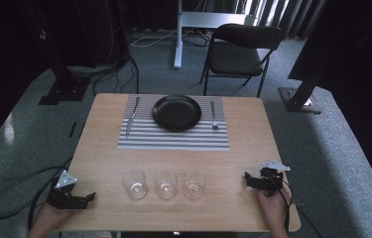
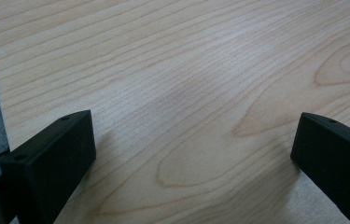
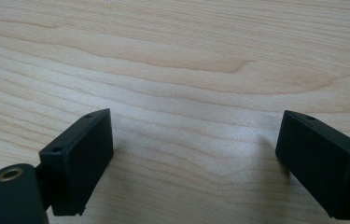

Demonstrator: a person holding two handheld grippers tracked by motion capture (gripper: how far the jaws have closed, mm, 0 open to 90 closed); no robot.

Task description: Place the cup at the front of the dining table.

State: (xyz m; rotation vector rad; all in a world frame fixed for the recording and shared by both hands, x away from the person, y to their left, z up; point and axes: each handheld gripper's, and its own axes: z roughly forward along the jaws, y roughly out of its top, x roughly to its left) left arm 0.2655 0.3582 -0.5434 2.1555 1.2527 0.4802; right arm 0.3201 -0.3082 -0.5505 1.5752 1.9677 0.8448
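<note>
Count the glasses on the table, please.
3, in a row near the table's front edge, between the two hands: left glass, middle glass, right glass. All stand upright and look empty. None appears hidden.

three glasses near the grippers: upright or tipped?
Upright. The three clear drinking glasses stand in a row on the light wooden table with their round rims facing up; none lies on its side.

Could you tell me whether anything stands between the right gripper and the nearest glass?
Nothing visible does. The right gripper rests open on the table, and only bare wood lies between it and the right glass. The other glasses stand beyond that one.
</note>
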